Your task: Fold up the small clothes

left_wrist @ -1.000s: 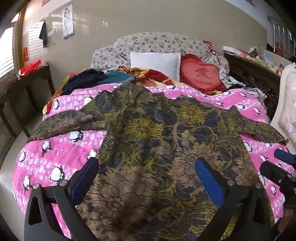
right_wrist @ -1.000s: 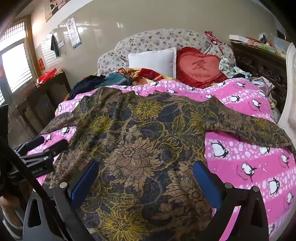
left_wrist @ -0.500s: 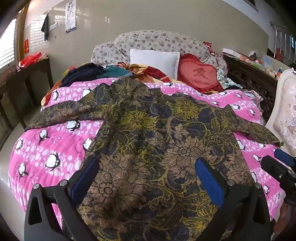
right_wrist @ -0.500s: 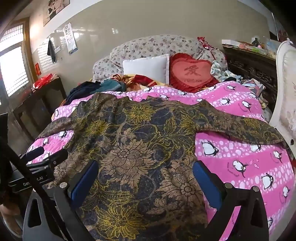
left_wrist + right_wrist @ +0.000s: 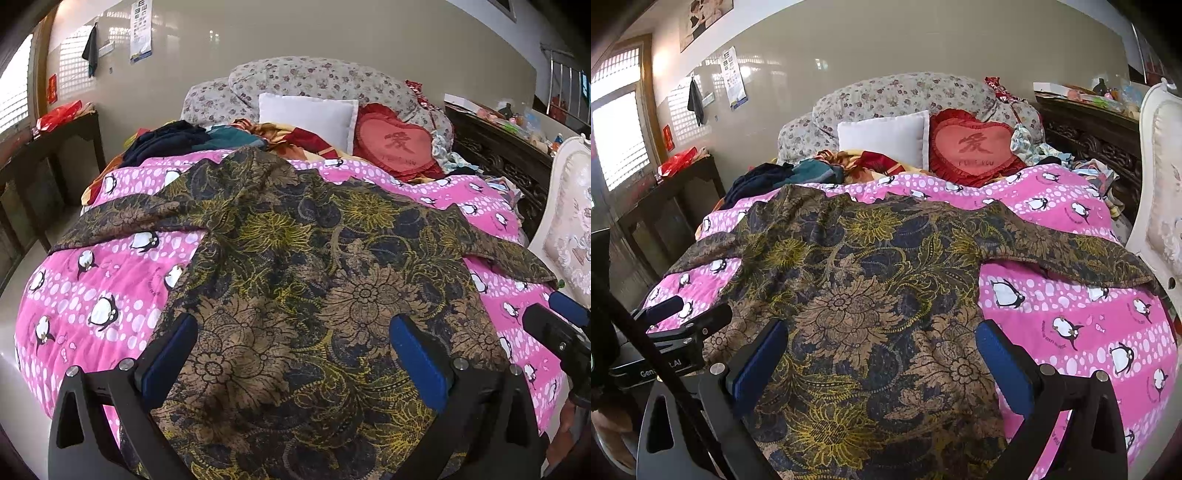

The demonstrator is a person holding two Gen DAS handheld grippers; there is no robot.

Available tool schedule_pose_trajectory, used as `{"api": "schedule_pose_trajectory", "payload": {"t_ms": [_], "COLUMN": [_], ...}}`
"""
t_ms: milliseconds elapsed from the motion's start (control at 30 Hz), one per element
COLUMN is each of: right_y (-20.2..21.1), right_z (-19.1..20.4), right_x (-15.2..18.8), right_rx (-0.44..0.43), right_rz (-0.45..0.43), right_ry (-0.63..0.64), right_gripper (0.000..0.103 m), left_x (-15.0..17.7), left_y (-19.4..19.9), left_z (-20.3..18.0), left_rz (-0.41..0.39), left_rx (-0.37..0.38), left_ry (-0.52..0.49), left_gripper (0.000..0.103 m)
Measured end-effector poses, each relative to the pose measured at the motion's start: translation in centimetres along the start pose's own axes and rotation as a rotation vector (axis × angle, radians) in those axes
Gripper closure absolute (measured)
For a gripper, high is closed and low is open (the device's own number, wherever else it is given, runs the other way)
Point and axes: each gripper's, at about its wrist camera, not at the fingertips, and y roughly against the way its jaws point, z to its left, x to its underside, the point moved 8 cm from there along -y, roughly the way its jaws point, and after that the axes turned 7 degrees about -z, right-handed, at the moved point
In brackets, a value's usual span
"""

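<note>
A dark floral shirt (image 5: 317, 280) with brown and yellow flowers lies spread flat on the pink penguin quilt (image 5: 110, 295), sleeves out to both sides. My left gripper (image 5: 293, 354) hovers open over its near hem, blue pads wide apart with nothing between them. In the right wrist view the same shirt (image 5: 857, 302) fills the middle, and my right gripper (image 5: 881, 354) is open above its lower right part. The right gripper's tip (image 5: 554, 328) shows at the right edge of the left wrist view; the left gripper (image 5: 683, 325) shows at the left of the right wrist view.
A pile of clothes (image 5: 177, 142), a white pillow (image 5: 306, 118) and a red heart cushion (image 5: 395, 146) sit at the head of the bed. A white upholstered chair (image 5: 1163, 206) stands at the right, a dark wooden table (image 5: 48, 147) at the left.
Both grippers have drawn back and lifted a little, so the shirt sits slightly farther and lower in view. The shirt has not moved; both grippers stay open.
</note>
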Motion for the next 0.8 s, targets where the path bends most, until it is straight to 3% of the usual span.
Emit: {"api": "schedule_pose_trajectory", "payload": {"t_ms": [800], "right_y": [-1.5], "right_z": [0.2], "right_x": [0.0], "right_rx": [0.004], "right_rz": [0.029], "right_ry": [0.003], "right_gripper": [0.0], "left_x": [0.0], "left_y": [-1.3], "left_z": [0.3], "left_rz": [0.003], "left_rx": [-0.046], "left_ry": [-0.025], "left_gripper": [0.0]}}
